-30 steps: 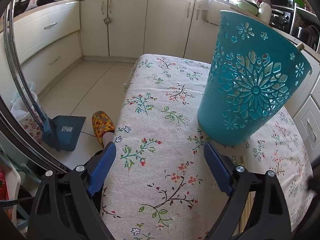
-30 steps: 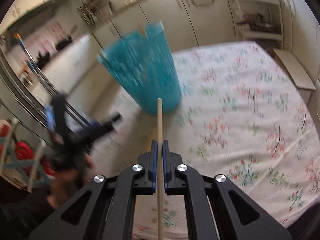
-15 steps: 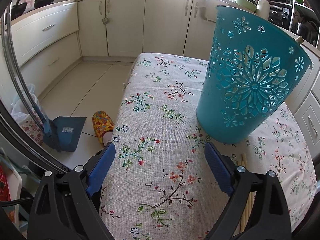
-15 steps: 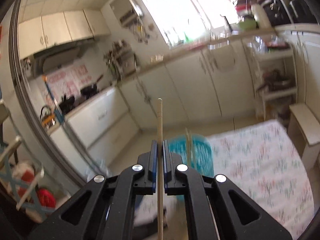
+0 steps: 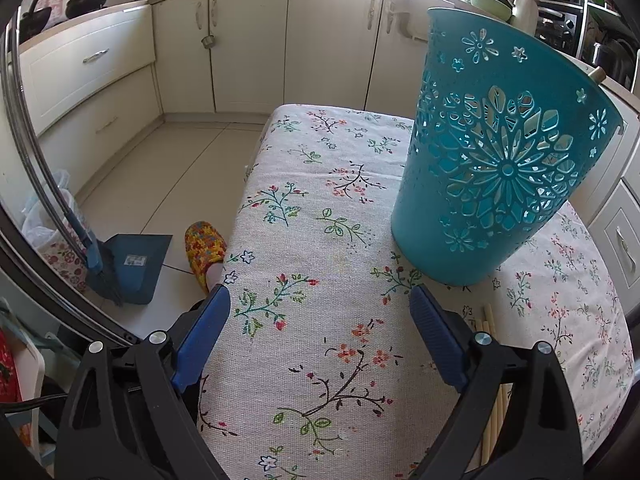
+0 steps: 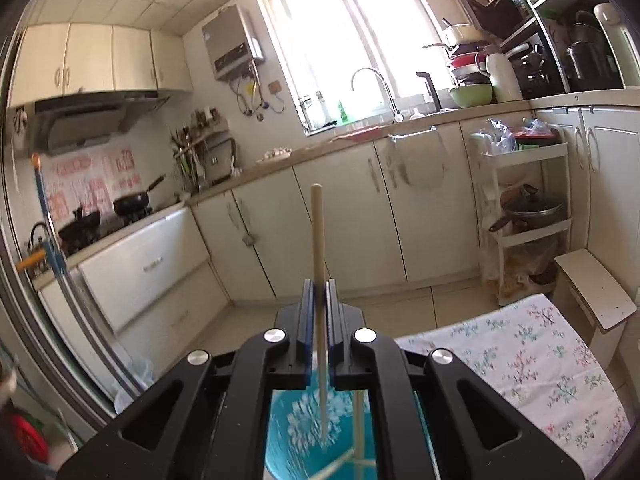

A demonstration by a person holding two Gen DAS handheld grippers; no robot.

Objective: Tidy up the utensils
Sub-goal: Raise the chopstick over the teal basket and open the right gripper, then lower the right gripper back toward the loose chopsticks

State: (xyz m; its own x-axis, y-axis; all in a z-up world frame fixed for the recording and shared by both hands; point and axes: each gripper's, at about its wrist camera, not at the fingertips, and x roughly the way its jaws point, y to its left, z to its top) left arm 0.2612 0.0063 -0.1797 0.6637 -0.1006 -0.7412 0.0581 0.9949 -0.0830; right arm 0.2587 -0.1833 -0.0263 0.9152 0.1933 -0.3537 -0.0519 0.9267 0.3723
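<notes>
Right gripper [image 6: 319, 292] clamped on upright chopstick [image 6: 317, 232], its lower end inside teal basket [image 6: 288, 432] directly below, left gripper [image 5: 320, 320] wide apart, basket [image 5: 496, 160] just beyond it.

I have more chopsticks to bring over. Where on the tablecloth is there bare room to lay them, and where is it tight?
The tablecloth is bare from the basket across to its floor-side edge, and beyond the basket toward the cabinets. It is tight below the basket, where loose chopsticks lie beside the left gripper. The basket already holds sticks, and the right gripper lowers another chopstick in.
</notes>
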